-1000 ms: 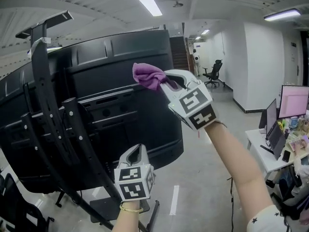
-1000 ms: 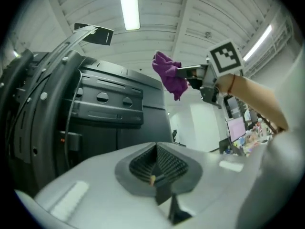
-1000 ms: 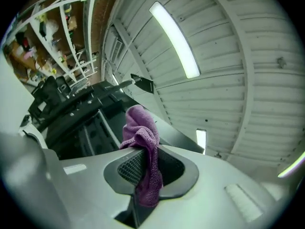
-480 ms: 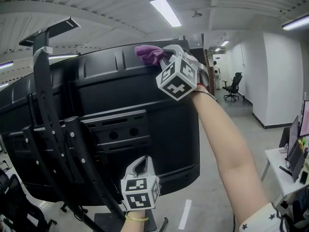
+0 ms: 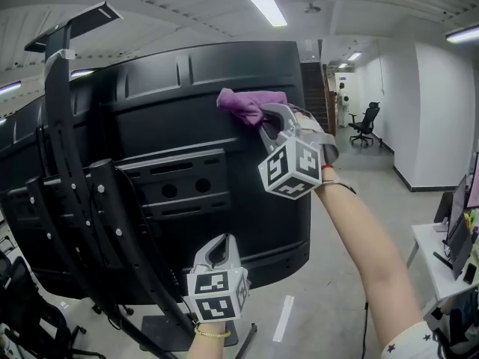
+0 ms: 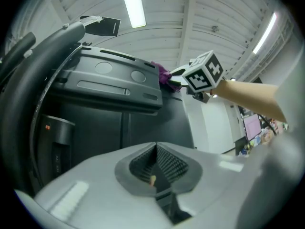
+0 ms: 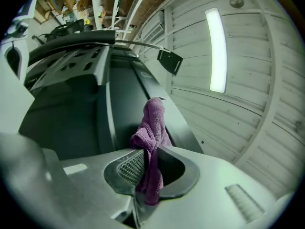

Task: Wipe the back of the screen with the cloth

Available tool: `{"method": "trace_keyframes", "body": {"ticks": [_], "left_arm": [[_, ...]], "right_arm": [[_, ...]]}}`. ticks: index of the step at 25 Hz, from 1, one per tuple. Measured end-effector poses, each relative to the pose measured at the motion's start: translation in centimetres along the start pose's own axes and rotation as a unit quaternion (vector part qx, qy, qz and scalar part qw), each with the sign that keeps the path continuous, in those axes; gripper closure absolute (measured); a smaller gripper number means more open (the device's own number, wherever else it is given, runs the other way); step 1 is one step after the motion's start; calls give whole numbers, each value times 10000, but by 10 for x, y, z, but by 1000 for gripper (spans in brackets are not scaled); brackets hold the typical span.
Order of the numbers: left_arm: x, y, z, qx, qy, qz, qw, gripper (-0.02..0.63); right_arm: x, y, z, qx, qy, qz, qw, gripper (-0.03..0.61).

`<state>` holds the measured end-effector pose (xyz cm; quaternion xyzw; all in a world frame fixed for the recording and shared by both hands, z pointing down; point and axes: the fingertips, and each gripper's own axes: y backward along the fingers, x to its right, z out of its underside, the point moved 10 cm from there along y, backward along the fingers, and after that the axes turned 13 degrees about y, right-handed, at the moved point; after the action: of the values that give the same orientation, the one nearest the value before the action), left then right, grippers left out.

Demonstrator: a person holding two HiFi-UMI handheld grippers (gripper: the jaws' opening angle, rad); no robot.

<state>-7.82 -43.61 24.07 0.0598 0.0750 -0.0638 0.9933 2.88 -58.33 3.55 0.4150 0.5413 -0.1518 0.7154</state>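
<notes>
The big black back of the screen (image 5: 224,163) fills the middle of the head view, mounted on a black stand (image 5: 75,193). My right gripper (image 5: 266,122) is shut on a purple cloth (image 5: 247,103), which presses against the upper right of the panel. In the right gripper view the cloth (image 7: 151,142) hangs pinched between the jaws, its tip against the screen back (image 7: 86,113). My left gripper (image 5: 217,254) hovers low near the panel's bottom edge, shut with nothing in it; its closed jaws (image 6: 155,175) face the screen back (image 6: 114,118).
Stand arms and a top bracket (image 5: 71,32) stick out at the left. A desk with monitors (image 5: 453,223) stands at the far right, an office chair (image 5: 364,122) down the corridor. Grey floor (image 5: 329,298) lies below the screen.
My right gripper with the cloth rose to the screen's top edge, then came down and slightly right onto the upper panel. The left gripper stayed low, nearly still.
</notes>
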Motion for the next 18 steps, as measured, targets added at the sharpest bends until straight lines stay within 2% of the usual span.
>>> {"method": "trace_keyframes", "body": {"ticks": [3,8,12,18], "left_arm": [[-1,-1,12,-123,-22,-13,9999,606],[-3,1,30,-254,29,5,9997,606],[-7,5,41,-241,-9,56,9997,606],[-11,10,62,-422,64,33,9991,606]], "right_arm": [[-35,18,4,-14,330,-170,9993,529],[-88,56,12,-66,264,-478,9985,529],[-136,81,13,-144,506,-899,9946,529],[-197,119,12,-218,253,-1463,9887,528]]}}
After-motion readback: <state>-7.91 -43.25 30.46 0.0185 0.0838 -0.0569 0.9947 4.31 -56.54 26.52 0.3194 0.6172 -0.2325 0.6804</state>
